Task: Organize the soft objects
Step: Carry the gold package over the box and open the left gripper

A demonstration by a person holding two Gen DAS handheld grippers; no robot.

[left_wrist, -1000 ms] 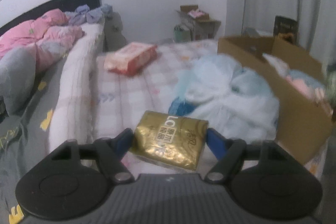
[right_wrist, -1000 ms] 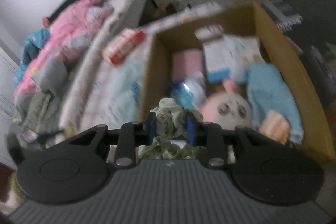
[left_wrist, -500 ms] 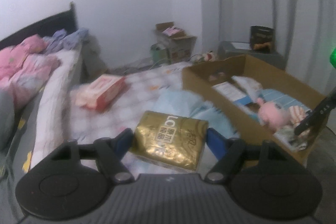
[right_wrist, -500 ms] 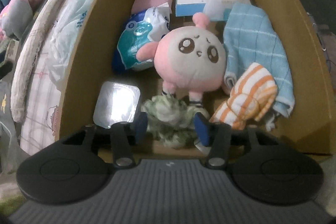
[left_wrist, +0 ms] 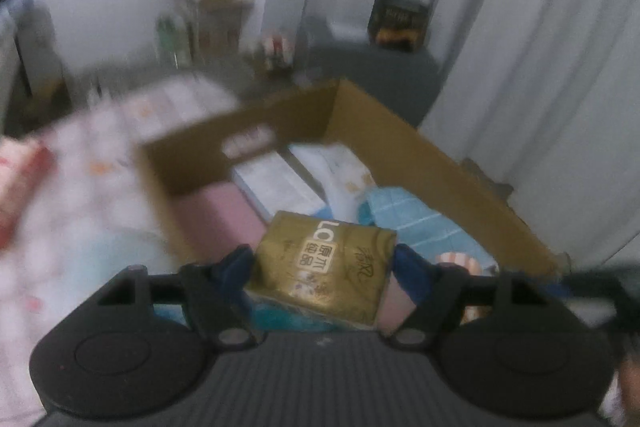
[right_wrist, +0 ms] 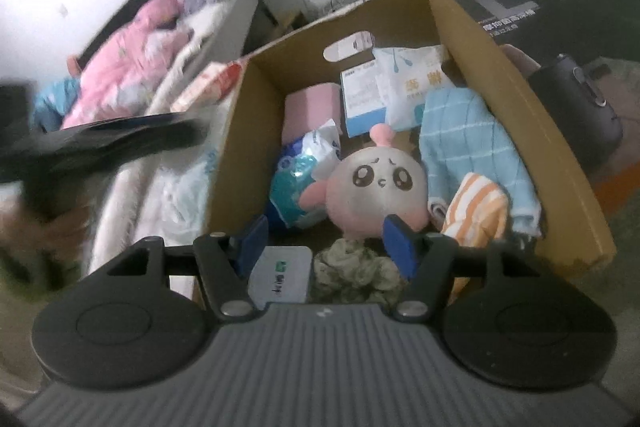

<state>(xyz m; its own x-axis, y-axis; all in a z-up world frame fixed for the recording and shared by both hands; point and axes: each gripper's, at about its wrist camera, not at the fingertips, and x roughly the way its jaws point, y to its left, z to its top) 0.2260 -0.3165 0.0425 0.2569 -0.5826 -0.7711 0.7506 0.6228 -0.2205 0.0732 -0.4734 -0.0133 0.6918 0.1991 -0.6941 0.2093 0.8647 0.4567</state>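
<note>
Left wrist view: left gripper [left_wrist: 322, 263] is clamping a crinkled gold tissue pack [left_wrist: 322, 269] lettered "LO"; right gripper [right_wrist: 328, 241], jaws just spreading, is hovering unloaded, greenish cloth [right_wrist: 354, 273] at six o'clock.

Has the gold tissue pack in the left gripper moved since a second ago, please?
Yes. The gold tissue pack, clamped in the left gripper, has swung from over the bed to above the cardboard box.
</note>
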